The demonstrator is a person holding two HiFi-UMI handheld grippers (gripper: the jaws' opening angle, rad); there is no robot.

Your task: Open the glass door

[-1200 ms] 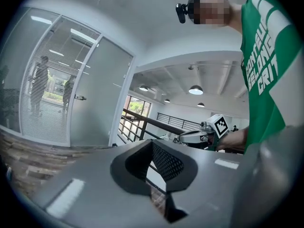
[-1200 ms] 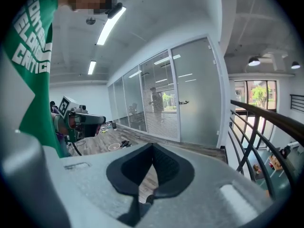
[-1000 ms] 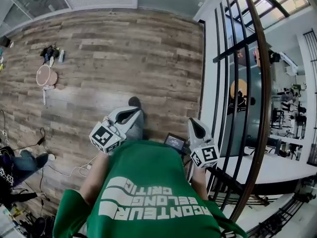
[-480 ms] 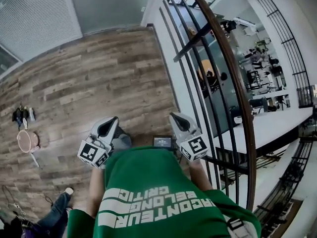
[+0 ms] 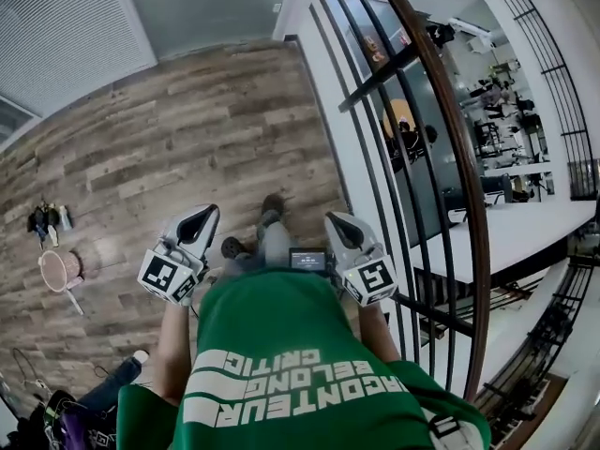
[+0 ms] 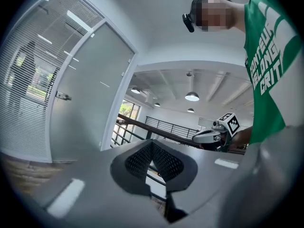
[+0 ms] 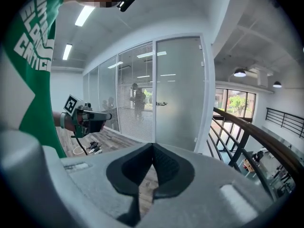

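glass door (image 7: 179, 91) stands well ahead of the closed, empty right tool (image 7: 152, 167), its level handle (image 7: 162, 103) on the left edge almost dead ahead, while the closed, empty left tool (image 6: 152, 163) points off to the door's right.

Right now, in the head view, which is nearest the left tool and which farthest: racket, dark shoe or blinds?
1. Dark shoe, on the floor just right of the left tool.
2. Racket, lying on the floor off to the left.
3. Blinds, far off along the top-left wall.
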